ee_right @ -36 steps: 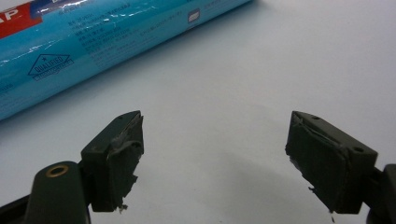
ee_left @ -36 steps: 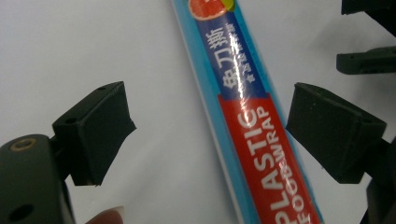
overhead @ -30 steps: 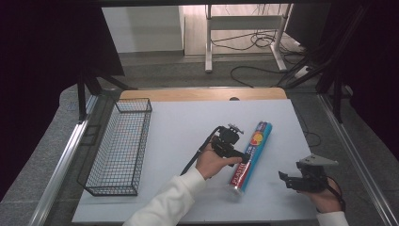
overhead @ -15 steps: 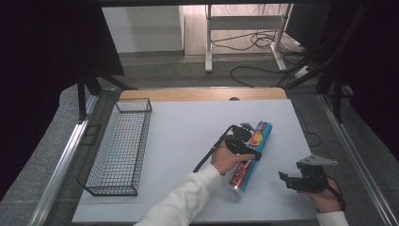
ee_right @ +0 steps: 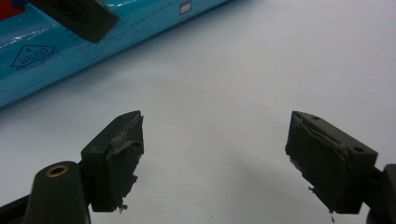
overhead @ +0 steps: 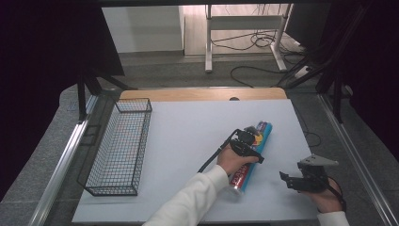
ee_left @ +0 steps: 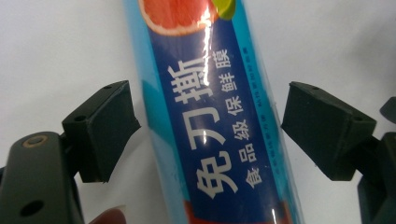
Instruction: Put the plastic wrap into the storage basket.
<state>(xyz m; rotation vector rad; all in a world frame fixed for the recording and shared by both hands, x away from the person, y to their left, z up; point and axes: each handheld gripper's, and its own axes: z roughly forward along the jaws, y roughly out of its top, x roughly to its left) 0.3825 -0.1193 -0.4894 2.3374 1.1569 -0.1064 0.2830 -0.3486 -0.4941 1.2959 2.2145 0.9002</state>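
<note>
White tabletop (overhead: 188, 141), dark curtains on both sides, cables on the floor beyond. Black wire basket (overhead: 120, 148) stands at the left edge, well apart from the work.

Object in hand: a long blue box of cling film (ee_left: 210, 121), lying flat right of centre, its long axis running from near the person toward the far right.

Left gripper (overhead: 248, 143): lowered over the far half of the box, jaws astride it. In the left gripper view both pads sit beside the box's long sides with white table visible in each gap. The jaws have just been closing, box between them, but the pads do not yet press on it. Nothing held.

Right gripper (overhead: 294, 180): rests near the table's front right, apart from the box. Jaws stand wide, only bare table between them; the box's side panel lies beyond its jaws, with the left gripper's jaw over it.

Handling judgement: likely light, a cardboard carton round a roll, stiff along its length, but the walls could dent under hard squeezing. The glossy print looks slippery. Gripping across the narrow width is sound; a hold nearer mid-length would tip less on lifting than the present far-half position.

Pose: left forearm in a white sleeve (overhead: 188, 200) reaches diagonally from the bottom edge, gripper pointing steeply downward. Right hand lies low, gripper roughly level, aimed toward the box.
</note>
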